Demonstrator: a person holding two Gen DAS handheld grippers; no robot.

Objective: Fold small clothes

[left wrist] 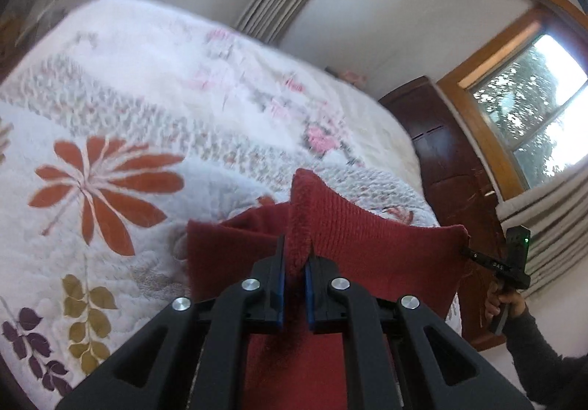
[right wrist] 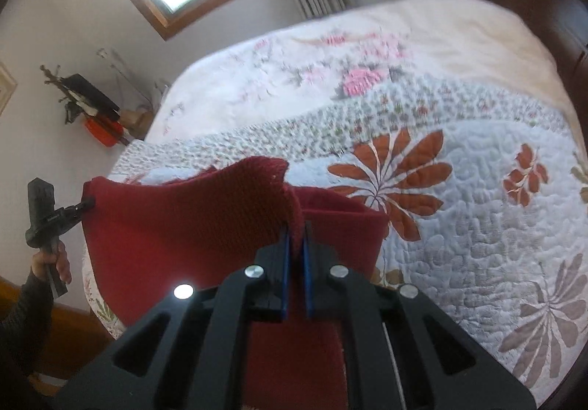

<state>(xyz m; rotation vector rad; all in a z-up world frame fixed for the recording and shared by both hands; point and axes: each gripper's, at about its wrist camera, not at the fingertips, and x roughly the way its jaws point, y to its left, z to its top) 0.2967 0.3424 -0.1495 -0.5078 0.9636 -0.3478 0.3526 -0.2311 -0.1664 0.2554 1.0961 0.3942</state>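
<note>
A dark red knitted cloth (left wrist: 371, 244) hangs stretched above the bed between both grippers. My left gripper (left wrist: 296, 255) is shut on one bunched corner of it, the fabric rising between the blue pads. In the right wrist view the same red cloth (right wrist: 183, 237) spreads leftward, and my right gripper (right wrist: 297, 237) is shut on its other corner. Each view shows the opposite gripper at the cloth's far edge: the right gripper (left wrist: 465, 251) with a hand on its handle, and the left gripper (right wrist: 88, 205) likewise.
A quilted floral bedspread (left wrist: 147, 138) covers the bed (right wrist: 459, 189) below the cloth. A dark wooden cabinet (left wrist: 441, 153) stands past the bed, under a window (left wrist: 533, 108) with curtains. A shelf with small objects (right wrist: 95, 108) hangs on the wall.
</note>
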